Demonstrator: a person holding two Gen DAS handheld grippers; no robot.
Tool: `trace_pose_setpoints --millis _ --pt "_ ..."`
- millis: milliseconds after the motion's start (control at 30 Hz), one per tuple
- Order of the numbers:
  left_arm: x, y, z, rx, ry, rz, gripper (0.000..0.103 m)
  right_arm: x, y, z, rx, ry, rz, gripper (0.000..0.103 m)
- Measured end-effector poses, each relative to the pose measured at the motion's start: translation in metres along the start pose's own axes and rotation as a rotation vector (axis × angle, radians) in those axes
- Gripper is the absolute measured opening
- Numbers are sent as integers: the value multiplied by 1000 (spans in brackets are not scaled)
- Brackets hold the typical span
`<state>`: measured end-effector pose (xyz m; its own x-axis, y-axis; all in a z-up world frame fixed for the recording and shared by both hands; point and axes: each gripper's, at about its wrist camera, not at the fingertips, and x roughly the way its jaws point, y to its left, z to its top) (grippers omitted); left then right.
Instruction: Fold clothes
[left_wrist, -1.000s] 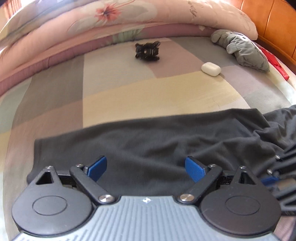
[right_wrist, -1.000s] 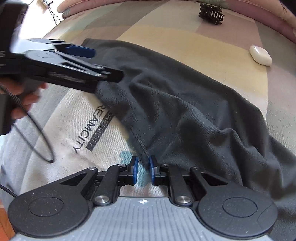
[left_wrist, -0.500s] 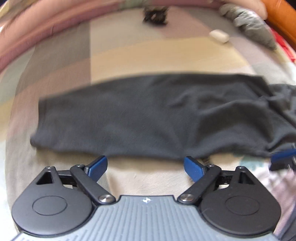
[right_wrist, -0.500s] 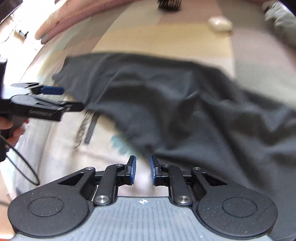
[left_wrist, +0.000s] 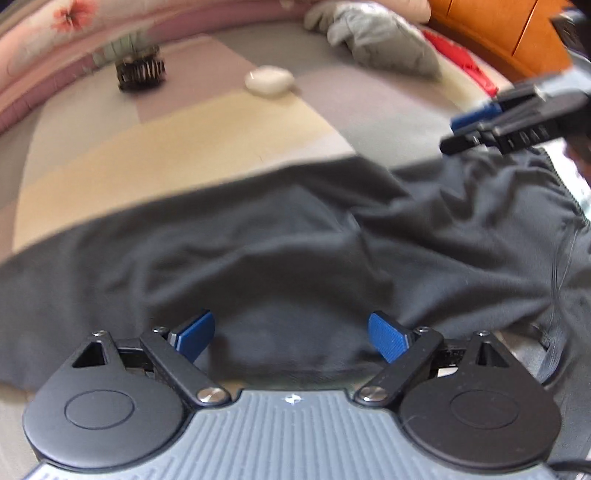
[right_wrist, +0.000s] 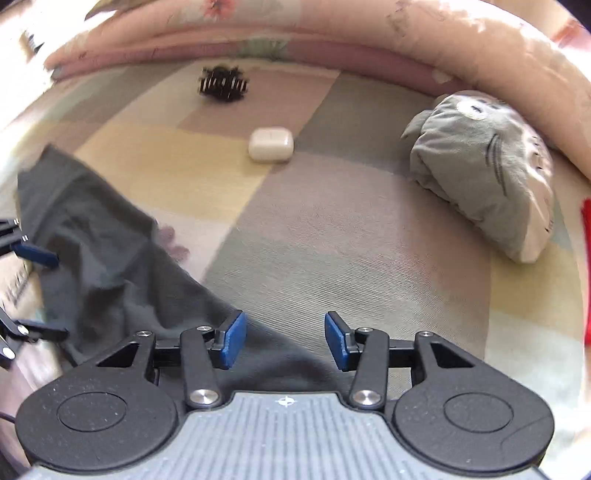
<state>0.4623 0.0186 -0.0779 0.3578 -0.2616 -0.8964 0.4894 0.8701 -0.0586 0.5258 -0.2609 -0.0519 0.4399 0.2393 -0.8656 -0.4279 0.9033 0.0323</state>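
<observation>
Since the earlier frames, the right hand-held gripper had let go of the dark garment's hem and swung toward the plush end of the bed; its jaws were opening, with nothing pressed between the blue pads. The left hand-held gripper had shifted back over the dark garment, jaws standing wide apart and holding nothing, the cloth lying below them.

In the left wrist view, the dark garment lay spread across the patchwork bed from 9 o'clock to 3 o'clock, with the right hand-held gripper showing at 2 o'clock. A white case rested at 12 o'clock and a black hair clip at 11 o'clock.

In the right wrist view, the garment lay from 9 o'clock down to the left pad. A grey plush toy lay at 2 o'clock, well apart from the garment
</observation>
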Motion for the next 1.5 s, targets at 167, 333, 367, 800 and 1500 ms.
trace_pose_setpoints --millis 167,333,367,800,1500 --pt "-1 -7 -6 -11 15 20 90 13 -7 -9 -137 80 124 32" --pt "-5 -11 -1 -22 14 16 90 1 -11 -11 -86 36 57 3" --pt "-7 -12 2 -30 3 3 90 -1 -17 -11 -55 24 33 3" --pt "-5 -9 5 -38 34 -14 90 -28 10 -14 149 -30 139 20" --pt "-15 -23 16 -25 41 1 90 -52 -73 -61 8 15 -50 57"
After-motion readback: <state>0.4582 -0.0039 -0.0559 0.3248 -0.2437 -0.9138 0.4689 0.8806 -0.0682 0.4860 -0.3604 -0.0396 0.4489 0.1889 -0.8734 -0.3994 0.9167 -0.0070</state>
